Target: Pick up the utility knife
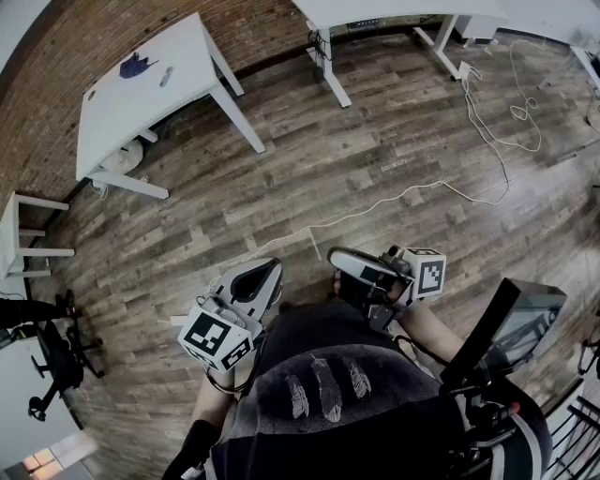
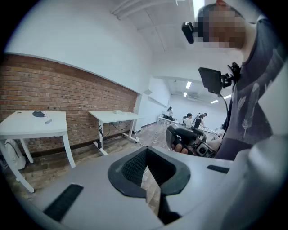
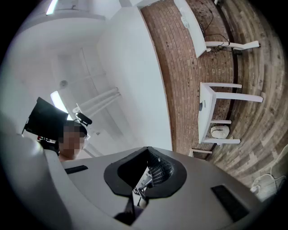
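Across the head view spreads a wooden plank floor (image 1: 375, 159), with a brick wall (image 1: 75, 37) along its upper left edge. Beside that wall stands a white table (image 1: 112, 122), and a second white table (image 1: 328, 14) shows at the top edge. The person's dark shirt (image 1: 328, 384) fills the bottom middle, and both tongs are held close in front of it, well apart from either table.

The left tongs (image 1: 262, 275) point toward the upper right. In the left gripper view the left tongs (image 2: 146, 168) have their jaws pressed together with nothing between them. The right tongs (image 1: 352, 265) sit just beside them. The right gripper view, tilted up at wall and ceiling, shows the right tongs (image 3: 146, 173) closed too and empty.

A thin white cable (image 1: 403, 194) trails over the floor.

On the first table lies a dark blue crumpled thing (image 1: 137, 65). Just beside it, not touching, lies a small pale oblong (image 1: 166, 76), apparently the utility knife, though too small to be sure. The left gripper view shows the same pale oblong (image 2: 48, 121) lying flat on the tabletop.
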